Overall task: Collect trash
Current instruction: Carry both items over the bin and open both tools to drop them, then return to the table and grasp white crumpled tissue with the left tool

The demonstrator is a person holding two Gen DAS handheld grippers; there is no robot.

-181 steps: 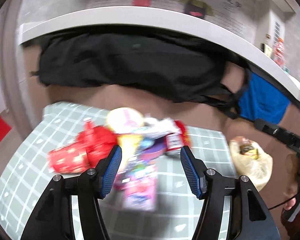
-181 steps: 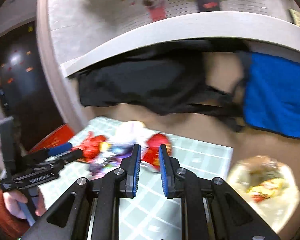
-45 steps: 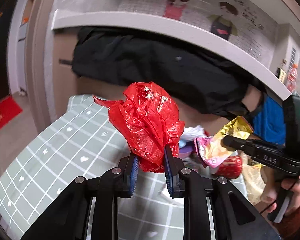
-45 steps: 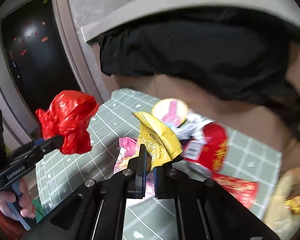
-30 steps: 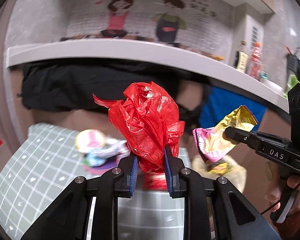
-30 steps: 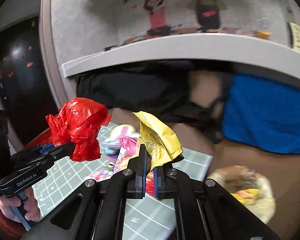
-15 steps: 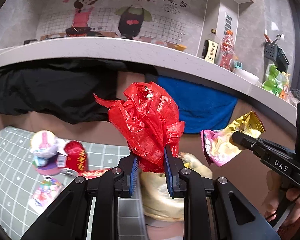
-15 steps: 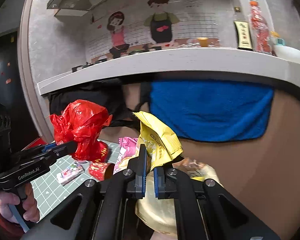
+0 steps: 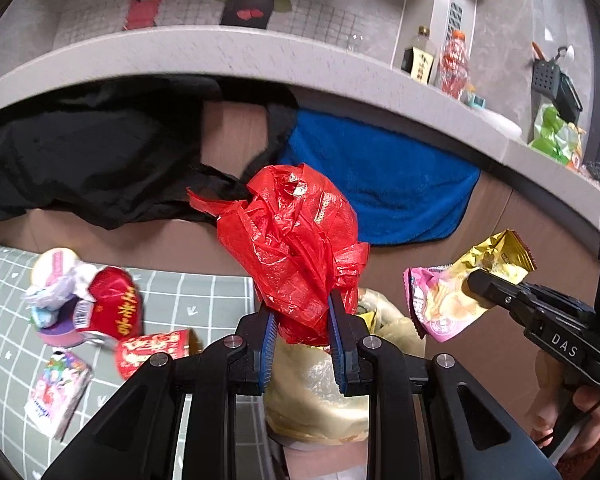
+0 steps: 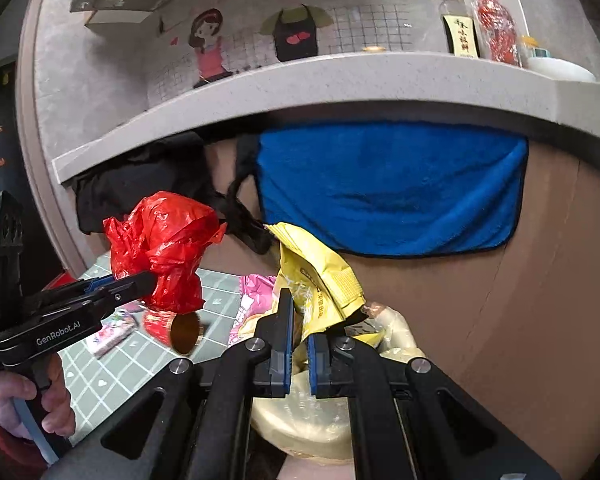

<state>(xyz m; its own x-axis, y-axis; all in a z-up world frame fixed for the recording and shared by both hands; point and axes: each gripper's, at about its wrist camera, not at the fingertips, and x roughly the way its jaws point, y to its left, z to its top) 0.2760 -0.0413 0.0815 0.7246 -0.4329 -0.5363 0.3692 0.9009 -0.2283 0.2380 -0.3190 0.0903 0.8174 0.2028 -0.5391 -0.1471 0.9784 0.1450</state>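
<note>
red bag (image 9: 296,252) in left gripper (image 9: 302,332), trash bag (image 9: 320,396) just below

- Left gripper (image 9: 303,334): black frame, blue pads; clamped on a crumpled bag (image 9: 296,248) of glossy red plastic.
- Right gripper (image 10: 297,346): black frame, blue pads; closed on a yellow wrapper (image 10: 320,280) with faint darker print; pink wrapper (image 9: 436,306) alongside, white edges.
- Trash bag (image 9: 320,396) below both: translucent pale yellow-beige.
- Mat (image 9: 4,320): grey-green, white grid lines, small white hearts.
- On mat: red cup (image 9: 152,350) with white characters; red packet (image 9: 116,306) with gold characters; pink-and-white sachet (image 9: 56,394).
- Towel (image 10: 392,188): solid bright blue, dark edging.
- Cloth (image 9: 80,168) beside it: black.
- Counter edge (image 10: 340,80): speckled pale grey.
- Cabinet front (image 10: 520,320): plain brown.
</note>
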